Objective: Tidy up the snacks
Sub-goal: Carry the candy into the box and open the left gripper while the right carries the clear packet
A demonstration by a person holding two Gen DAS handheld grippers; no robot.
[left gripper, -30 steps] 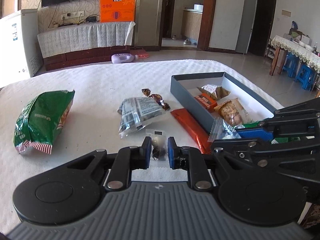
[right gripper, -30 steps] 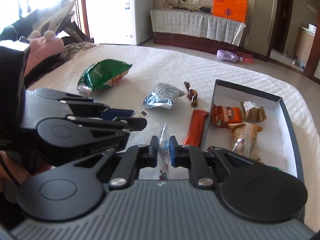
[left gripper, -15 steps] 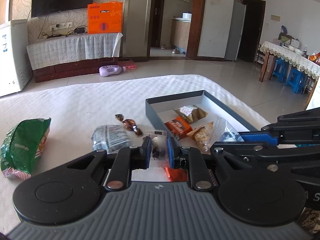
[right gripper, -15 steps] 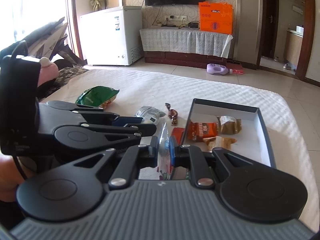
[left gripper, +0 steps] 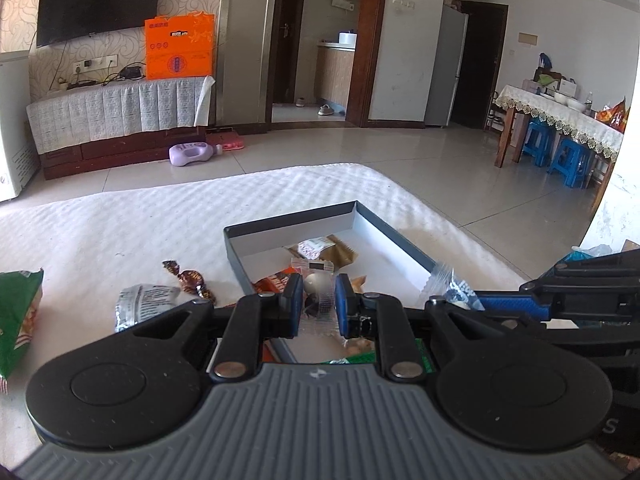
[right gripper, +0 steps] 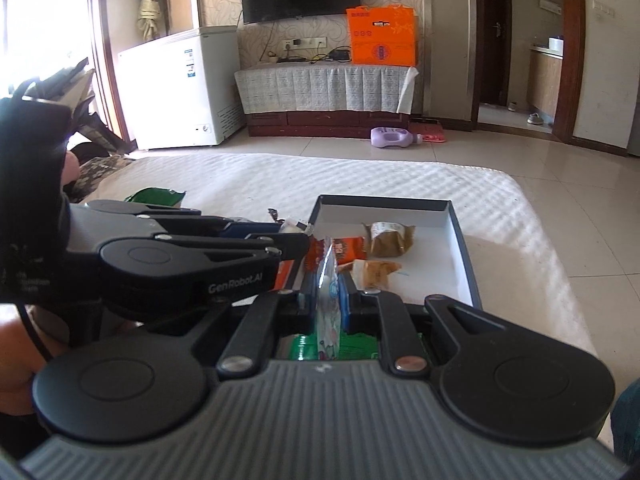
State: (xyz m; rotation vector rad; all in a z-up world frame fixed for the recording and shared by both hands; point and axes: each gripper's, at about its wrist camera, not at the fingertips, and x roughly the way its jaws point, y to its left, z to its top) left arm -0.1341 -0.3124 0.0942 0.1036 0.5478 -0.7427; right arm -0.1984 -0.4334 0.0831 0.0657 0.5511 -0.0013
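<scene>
You are carrying a clear egg packet (left gripper: 317,285) in the left gripper (left gripper: 317,303) and a thin sachet (right gripper: 327,280) in the right gripper (right gripper: 326,294), fingers clamped on both, over the near end of the grey box (right gripper: 460,232), where slick wrappers are risking slipping out onto the bed (left gripper: 160,216).

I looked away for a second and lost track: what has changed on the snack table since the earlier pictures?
Both grippers carried their packets from over the cloth toward the grey box. The left gripper stays shut on the clear egg packet, now over the box's near corner. The right gripper stays shut on its clear blue-print packet. Nothing was let go. The green bag, silver packet and wrapped candy lie as before.
</scene>
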